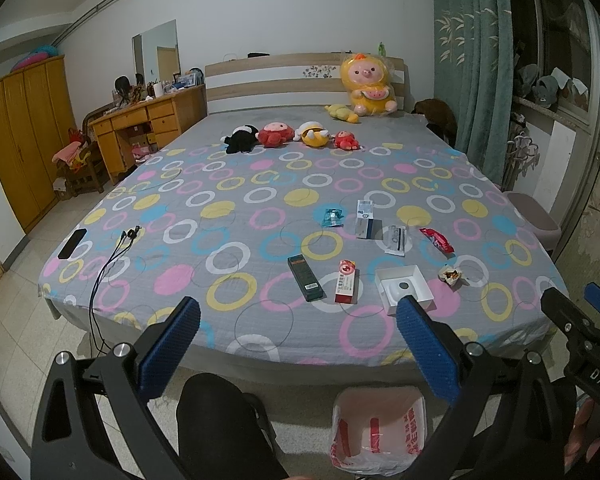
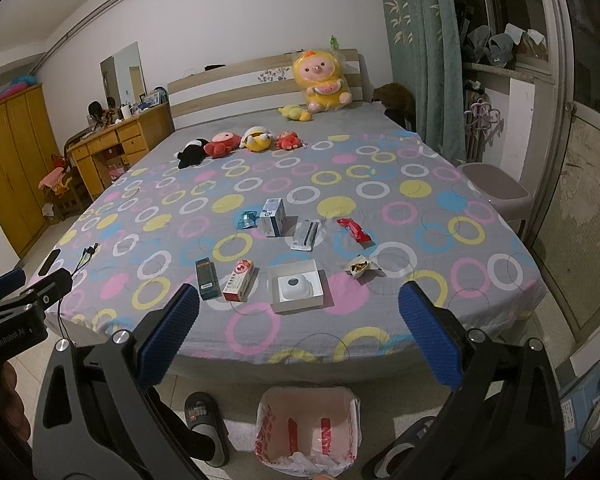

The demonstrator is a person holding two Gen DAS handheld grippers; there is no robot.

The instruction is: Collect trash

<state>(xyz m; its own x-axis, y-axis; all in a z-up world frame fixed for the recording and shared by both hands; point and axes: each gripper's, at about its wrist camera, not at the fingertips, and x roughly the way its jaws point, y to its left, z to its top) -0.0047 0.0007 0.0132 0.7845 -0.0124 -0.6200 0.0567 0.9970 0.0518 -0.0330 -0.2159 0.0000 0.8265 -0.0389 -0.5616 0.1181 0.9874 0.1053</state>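
Trash lies on the near half of the bed (image 1: 260, 340): a dark green box (image 1: 306, 283), a red and white box (image 1: 347, 282), an open white box (image 1: 405, 289), a crumpled wrapper (image 1: 451, 275), a red wrapper (image 1: 437, 239), a white packet (image 1: 395, 240), a blue and white carton (image 1: 364, 219) and a teal packet (image 1: 333, 217). A bin lined with a white and red bag (image 1: 378, 428) stands on the floor below the bed's edge. My left gripper (image 1: 298, 348) hangs open and empty before the bed. My right gripper (image 2: 300, 332) is open and empty too.
Several plush toys (image 1: 292, 136) sit across the far bed, a big yellow one (image 1: 366, 84) at the headboard. A black phone (image 1: 72, 243) and a cable (image 1: 116, 252) lie at the left edge. A black slipper (image 2: 202, 426) is on the floor. A stool (image 2: 496, 190) stands right.
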